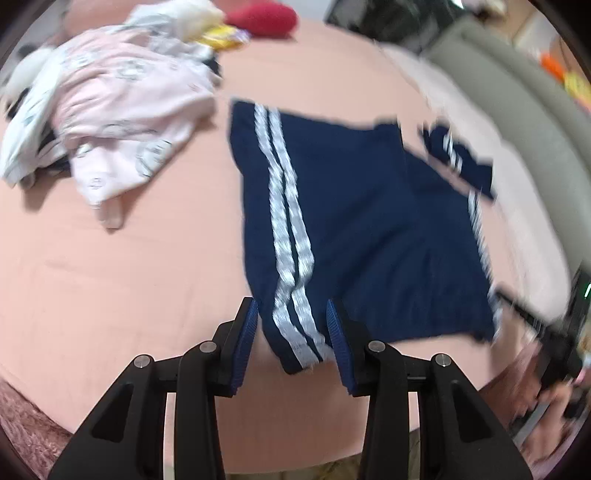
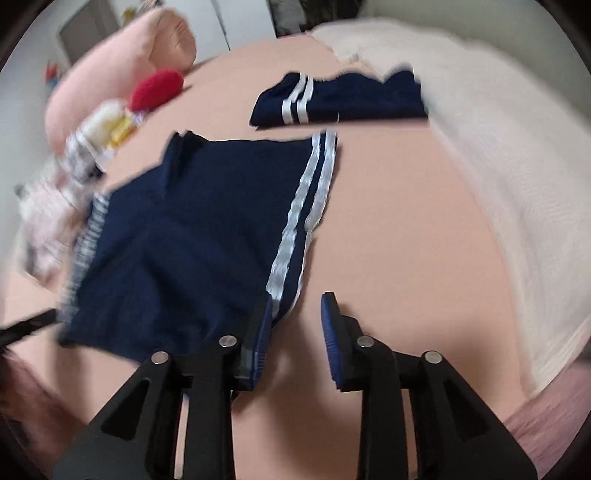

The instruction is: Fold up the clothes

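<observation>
While both pairs of tongs stand parted over the near edge of the navy shorts (image 1: pixel 354 229), neither one is grasping anything. The left tongs (image 1: pixel 291 325) straddle the near left corner of the garment, where the two white stripes (image 1: pixel 284 229) run down to the hem, but the blue ribbed pads (image 1: pixel 245 339) show a clear gap to the cloth on either side, so the corner looks released rather than pinched. The right tongs (image 2: pixel 295 317) are likewise apart; the left pad (image 2: pixel 260 332) sits just beside or over the near right corner of the shorts, and the other pad stands above bare sheet.

Laid flat on the pink bed (image 1: pixel 110 277), the shorts appear spread and squared, stripes running along both outer edges. That placing suits a fold: a corner at each pair of tongs would let both be taken together and carried over. Both tools point steeply down at the bed from the near side, left and right at opposite corners, and the right tool shows as a blurred dark shape at the right edge of the left view.

Farther out, a second navy striped piece (image 2: pixel 340 101) lies already folded near the cream blanket (image 2: pixel 498 166), well apart from the spread shorts. A heap of pale pink and white clothes (image 1: pixel 110 103) waits at the left, with a red plush item (image 1: pixel 262 18) beyond it.
</observation>
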`<state>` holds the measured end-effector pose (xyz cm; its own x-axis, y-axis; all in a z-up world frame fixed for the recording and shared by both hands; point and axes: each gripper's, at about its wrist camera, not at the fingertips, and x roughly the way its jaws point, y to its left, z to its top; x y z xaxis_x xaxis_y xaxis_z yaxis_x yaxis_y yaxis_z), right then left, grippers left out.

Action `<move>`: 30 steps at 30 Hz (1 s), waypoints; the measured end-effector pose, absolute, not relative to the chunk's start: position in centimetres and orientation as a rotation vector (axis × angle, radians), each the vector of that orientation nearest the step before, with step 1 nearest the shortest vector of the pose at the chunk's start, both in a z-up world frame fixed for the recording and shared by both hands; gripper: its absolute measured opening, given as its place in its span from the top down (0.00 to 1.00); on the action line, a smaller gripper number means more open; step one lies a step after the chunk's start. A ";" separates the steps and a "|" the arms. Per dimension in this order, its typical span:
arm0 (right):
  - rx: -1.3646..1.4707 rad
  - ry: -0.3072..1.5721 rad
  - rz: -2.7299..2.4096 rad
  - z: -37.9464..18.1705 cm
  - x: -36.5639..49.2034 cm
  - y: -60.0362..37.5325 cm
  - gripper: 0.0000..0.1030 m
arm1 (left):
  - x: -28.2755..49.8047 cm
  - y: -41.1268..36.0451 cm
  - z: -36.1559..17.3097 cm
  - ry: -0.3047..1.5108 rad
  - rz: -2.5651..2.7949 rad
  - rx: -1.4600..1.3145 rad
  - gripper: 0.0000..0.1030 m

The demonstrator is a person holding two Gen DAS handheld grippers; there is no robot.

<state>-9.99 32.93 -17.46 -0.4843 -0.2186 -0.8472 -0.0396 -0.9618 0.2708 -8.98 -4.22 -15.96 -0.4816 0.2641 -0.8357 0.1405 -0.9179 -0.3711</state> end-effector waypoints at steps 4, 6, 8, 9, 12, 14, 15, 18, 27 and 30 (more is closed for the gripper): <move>1.556 -0.697 -2.320 -19.3 -8.7 33.4 0.63 | -8.6 -4.7 -18.8 -0.841 2.455 -1.539 0.61; 1.571 -0.620 -2.364 -19.6 -8.4 32.8 0.63 | -8.5 -3.4 -19.9 -0.758 2.483 -1.564 0.63; 1.572 -0.506 -2.411 -19.7 -8.2 32.3 0.67 | -8.4 -2.3 -19.7 -0.681 2.528 -1.543 0.64; 1.574 -0.421 -2.439 -19.8 -8.5 31.6 0.75 | -8.4 -1.8 -19.6 -0.658 2.533 -1.539 0.73; 1.549 -0.253 -2.459 -19.6 -8.9 29.5 0.91 | -8.0 -1.2 -18.9 -0.611 2.546 -1.517 0.89; 1.526 -0.323 -2.415 -18.9 -8.5 29.4 0.92 | -7.1 -1.5 -17.8 -0.590 2.570 -1.484 0.91; 1.505 -0.396 -2.392 -18.4 -7.8 30.2 0.92 | -6.8 -1.8 -17.1 -0.577 2.575 -1.475 0.91; 1.466 -0.573 -2.362 -17.6 -6.6 32.1 0.92 | -6.4 -2.7 -16.4 -0.563 2.550 -1.484 0.90; 1.580 -0.539 -2.409 -18.6 -4.9 33.8 0.72 | -6.0 -4.0 -17.8 -0.710 2.463 -1.502 0.59; 1.586 -0.464 -2.482 -18.3 -4.9 33.6 0.68 | -6.4 -4.2 -18.8 -0.650 2.481 -1.585 0.60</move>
<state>-4.94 33.65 -18.27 -0.4248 -0.2971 -0.8552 -0.0320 -0.9391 0.3421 -6.37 -4.15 -18.84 -0.4413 0.3297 -0.8346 0.1216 -0.8995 -0.4197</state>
